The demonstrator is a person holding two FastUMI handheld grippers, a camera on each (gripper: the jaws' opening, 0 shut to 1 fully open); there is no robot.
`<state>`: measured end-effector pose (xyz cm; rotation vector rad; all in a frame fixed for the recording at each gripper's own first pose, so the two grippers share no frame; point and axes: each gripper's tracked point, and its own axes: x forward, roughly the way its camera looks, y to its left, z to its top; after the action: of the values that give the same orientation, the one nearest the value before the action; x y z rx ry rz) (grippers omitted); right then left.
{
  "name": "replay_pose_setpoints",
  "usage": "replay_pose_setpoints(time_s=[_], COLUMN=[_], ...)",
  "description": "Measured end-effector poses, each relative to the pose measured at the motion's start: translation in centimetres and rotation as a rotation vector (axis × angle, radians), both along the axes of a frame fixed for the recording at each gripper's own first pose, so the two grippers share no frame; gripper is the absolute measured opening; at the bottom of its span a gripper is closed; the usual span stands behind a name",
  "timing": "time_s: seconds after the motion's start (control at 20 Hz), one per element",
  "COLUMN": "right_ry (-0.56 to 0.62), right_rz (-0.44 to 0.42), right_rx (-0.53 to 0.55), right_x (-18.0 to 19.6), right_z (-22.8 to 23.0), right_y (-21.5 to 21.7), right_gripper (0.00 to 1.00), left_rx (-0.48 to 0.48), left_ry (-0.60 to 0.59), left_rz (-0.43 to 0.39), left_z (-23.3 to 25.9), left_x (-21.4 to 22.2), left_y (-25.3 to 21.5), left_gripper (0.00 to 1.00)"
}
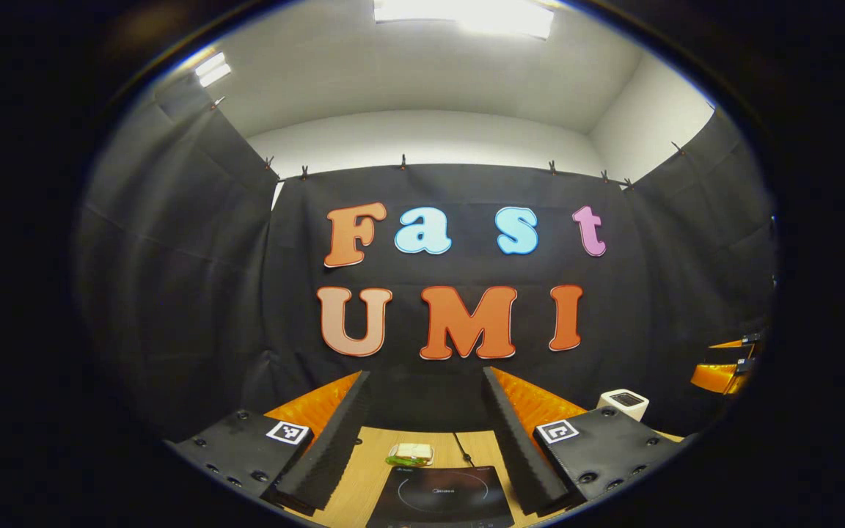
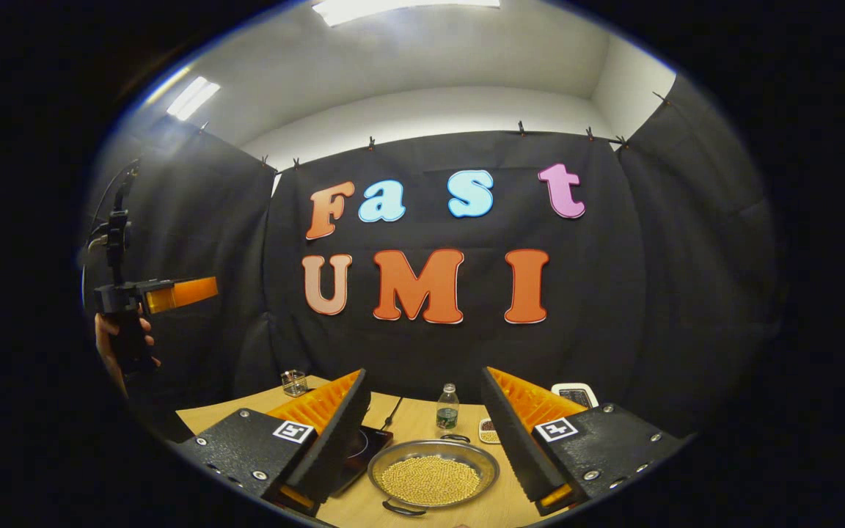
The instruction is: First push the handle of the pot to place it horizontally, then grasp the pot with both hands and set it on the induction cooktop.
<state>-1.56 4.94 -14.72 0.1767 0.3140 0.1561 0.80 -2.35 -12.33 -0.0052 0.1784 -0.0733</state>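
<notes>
Beans fill the pot (image 2: 433, 477), which sits on the table (image 2: 408, 425) beside the induction cooktop (image 2: 364, 447) in the right gripper view, between the wide-open, empty right gripper (image 2: 426, 440). In the left gripper view, the left gripper (image 1: 426, 440), equally spread and empty, hovers above the cooktop, a small packet (image 1: 411, 454) beyond.

The pale wood-grain surface (image 2: 422, 414) has a smooth matt finish. On it, the round shallow metal pot (image 2: 433, 464) shines at its rim, and small matt yellowish beads (image 2: 430, 480) fill it. The flat black induction cooktop (image 1: 441, 497) looks glassy and smooth. A small clear glass cup (image 2: 294, 382) near the surface's far left corner and a clear plastic bottle (image 2: 447, 408) both glint.
</notes>
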Motion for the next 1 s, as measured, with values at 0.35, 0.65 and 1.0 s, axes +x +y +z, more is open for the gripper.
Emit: replay_pose_setpoints(time_s=[0.35, 0.65, 1.0], right_ry=[0.142, 0.209, 0.384], right_rz=[0.032, 0.065, 0.141], right_rx=[0.039, 0.010, 0.050], right_x=[-1.2, -2.4, -5.4], right_z=[-8.4, -14.2, -21.2], right_y=[2.8, 6.3, 10.6], right_gripper=[0.89, 0.75, 0.43], left_rx=[0.003, 0.046, 0.113], left_ry=[0.015, -0.032, -0.099], left_rz=[0.020, 0.042, 0.058], left_z=[-2.3, -2.4, -1.4], left_x=[-0.9, -2.2, -3.7], left_y=[1.2, 1.8, 2.5], left_gripper=[0.96, 0.96, 0.97])
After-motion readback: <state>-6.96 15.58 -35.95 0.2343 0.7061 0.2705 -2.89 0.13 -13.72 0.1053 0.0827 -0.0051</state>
